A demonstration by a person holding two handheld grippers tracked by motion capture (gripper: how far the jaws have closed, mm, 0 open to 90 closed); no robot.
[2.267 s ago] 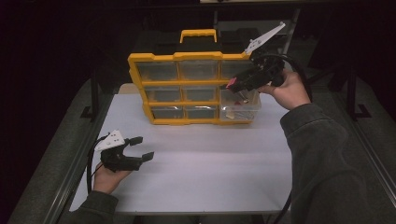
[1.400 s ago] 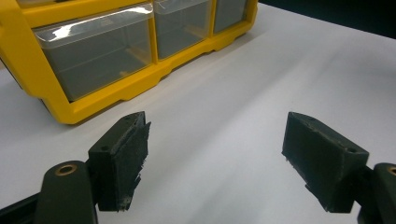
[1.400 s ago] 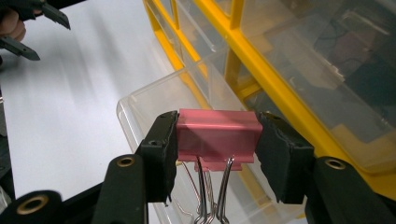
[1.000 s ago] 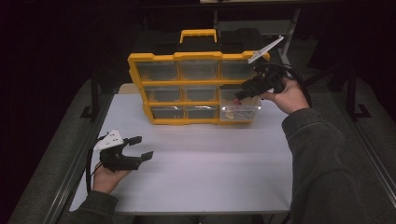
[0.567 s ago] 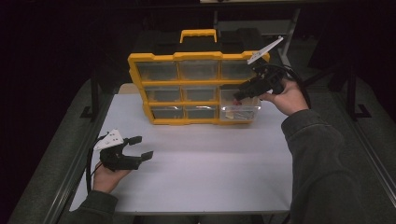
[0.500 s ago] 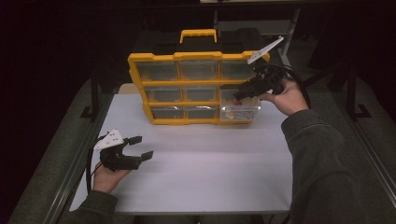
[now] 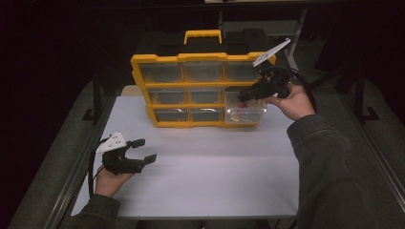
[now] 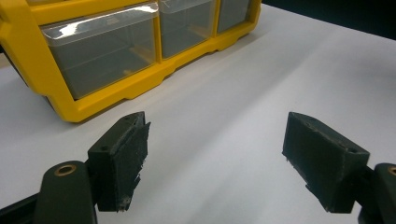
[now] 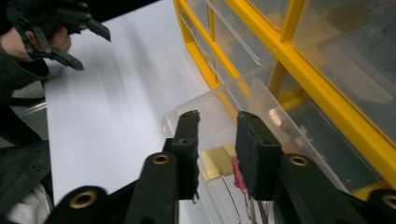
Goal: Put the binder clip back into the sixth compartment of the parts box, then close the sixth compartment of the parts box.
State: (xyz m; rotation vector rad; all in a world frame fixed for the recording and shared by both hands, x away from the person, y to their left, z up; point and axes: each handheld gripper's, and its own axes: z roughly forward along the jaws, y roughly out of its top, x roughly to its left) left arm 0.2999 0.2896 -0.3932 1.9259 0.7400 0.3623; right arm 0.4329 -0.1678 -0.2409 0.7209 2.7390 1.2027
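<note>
open white table [image 7: 215, 176] before the yellow organizer [image 7: 200, 58], its pulled-out drawer [image 7: 246, 116] jutting forward

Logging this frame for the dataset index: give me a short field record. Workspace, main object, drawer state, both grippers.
workspace: white table
main object: yellow organizer with clear drawers, standing upright at the table's far side
drawer state: bottom right drawer pulled partly out, small metal parts inside
right gripper: over the open drawer, jaws have just been closing, narrow gap, nothing visibly pinched
left gripper: resting low over bare table at near left, jaws wide open, holding nothing
</note>
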